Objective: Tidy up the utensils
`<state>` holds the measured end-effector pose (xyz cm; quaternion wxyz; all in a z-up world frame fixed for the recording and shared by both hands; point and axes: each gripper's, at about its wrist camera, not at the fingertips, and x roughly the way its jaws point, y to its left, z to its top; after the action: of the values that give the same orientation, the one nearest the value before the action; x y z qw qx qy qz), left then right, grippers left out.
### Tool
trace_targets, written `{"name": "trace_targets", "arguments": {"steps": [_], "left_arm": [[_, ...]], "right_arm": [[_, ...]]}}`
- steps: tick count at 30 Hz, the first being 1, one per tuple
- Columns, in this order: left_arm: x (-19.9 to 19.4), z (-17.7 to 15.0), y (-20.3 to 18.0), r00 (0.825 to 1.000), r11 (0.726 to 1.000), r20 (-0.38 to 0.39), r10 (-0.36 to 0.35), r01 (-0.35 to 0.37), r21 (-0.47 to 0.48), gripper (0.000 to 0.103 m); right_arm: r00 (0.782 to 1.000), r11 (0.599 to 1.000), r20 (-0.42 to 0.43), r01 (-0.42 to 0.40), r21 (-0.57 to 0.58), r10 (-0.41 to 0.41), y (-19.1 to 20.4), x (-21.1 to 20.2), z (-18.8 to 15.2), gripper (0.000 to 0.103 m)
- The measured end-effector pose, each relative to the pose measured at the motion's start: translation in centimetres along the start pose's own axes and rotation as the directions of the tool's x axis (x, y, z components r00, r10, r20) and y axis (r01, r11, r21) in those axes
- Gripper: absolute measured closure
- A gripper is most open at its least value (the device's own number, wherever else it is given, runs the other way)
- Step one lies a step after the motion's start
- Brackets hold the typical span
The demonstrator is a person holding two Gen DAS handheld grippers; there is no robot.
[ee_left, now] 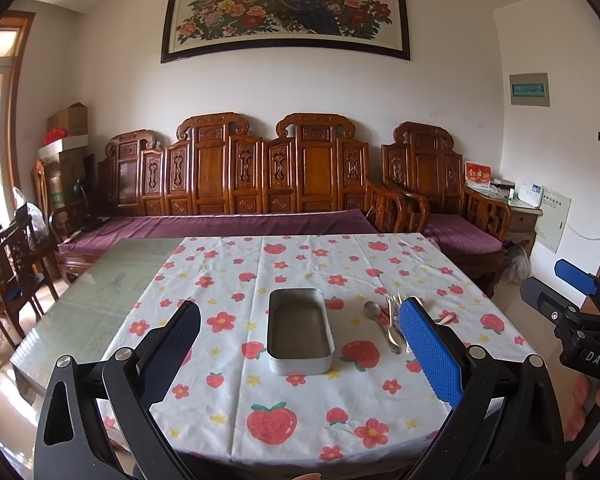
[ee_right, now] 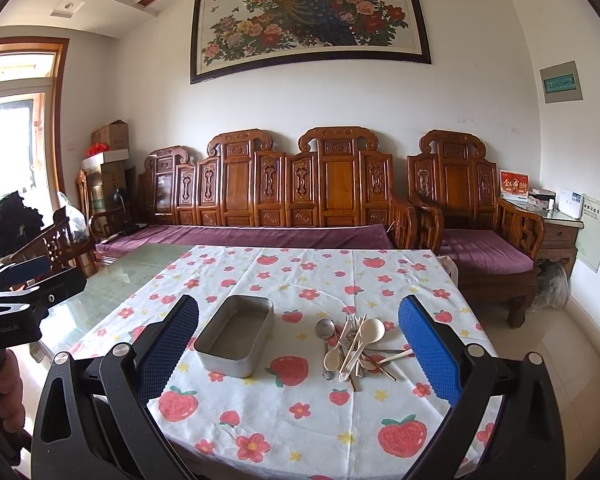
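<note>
Both grippers held above near edge of table, nothing gripped. Left gripper (ee_left: pixel 300 344) w/ fingers spread wide apart, blue pad (ee_left: pixel 430 354) on one side, dark one opposite; metal tin (ee_left: pixel 300 330) framed between them but well below, no contact. Right gripper (ee_right: pixel 298 350) likewise wide apart, tin (ee_right: pixel 236 334) and utensil pile (ee_right: pixel 358 350) both visible in the gap, neither touched. Tin: rectangular, rounded corners, no contents, sitting flat on strawberry-and-flower tablecloth (ee_right: pixel 300 420) approx mid-table. Pile just to right of tin, not touching it: metal spoon (ee_right: pixel 326 330) nearest tin, bowl pointing away; large cream spoon (ee_right: pixel 370 330) lying over the heap, smaller cream spoon (ee_right: pixel 334 358) beside it; forks and thin sticks, prob. chopsticks, crossed underneath, exact count not clear. In left wrist view pile (ee_left: pixel 392 320) partly hidden behind blue pad. Cloth covers right part of table only; bare glass top (ee_left: pixel 100 292) to left. Right gripper also seen at right edge of left wrist view, left gripper at left edge of right wrist view. Behind table: carved wooden bench (ee_left: pixel 236 172) w/ purple cushion, matching armchair (ee_left: pixel 436 176), framed peacock-and-flower painting (ee_left: pixel 286 6) on wall, cardboard boxes (ee_left: pixel 66 136) stacked in left corner.
</note>
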<state>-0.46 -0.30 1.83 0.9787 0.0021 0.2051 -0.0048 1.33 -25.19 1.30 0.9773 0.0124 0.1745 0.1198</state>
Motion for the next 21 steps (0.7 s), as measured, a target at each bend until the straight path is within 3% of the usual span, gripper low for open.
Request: {"name": "trace_targets", "arguments": {"steps": [21], "left_arm": [[-0.34,0.37,-0.39,1.000,1.000,0.006,-0.006,0.006,0.001,0.007]], "right_arm": [[1.000,1.000,0.012,-0.005,-0.002,0.005,0.27,-0.70,0.63,0.002]]}}
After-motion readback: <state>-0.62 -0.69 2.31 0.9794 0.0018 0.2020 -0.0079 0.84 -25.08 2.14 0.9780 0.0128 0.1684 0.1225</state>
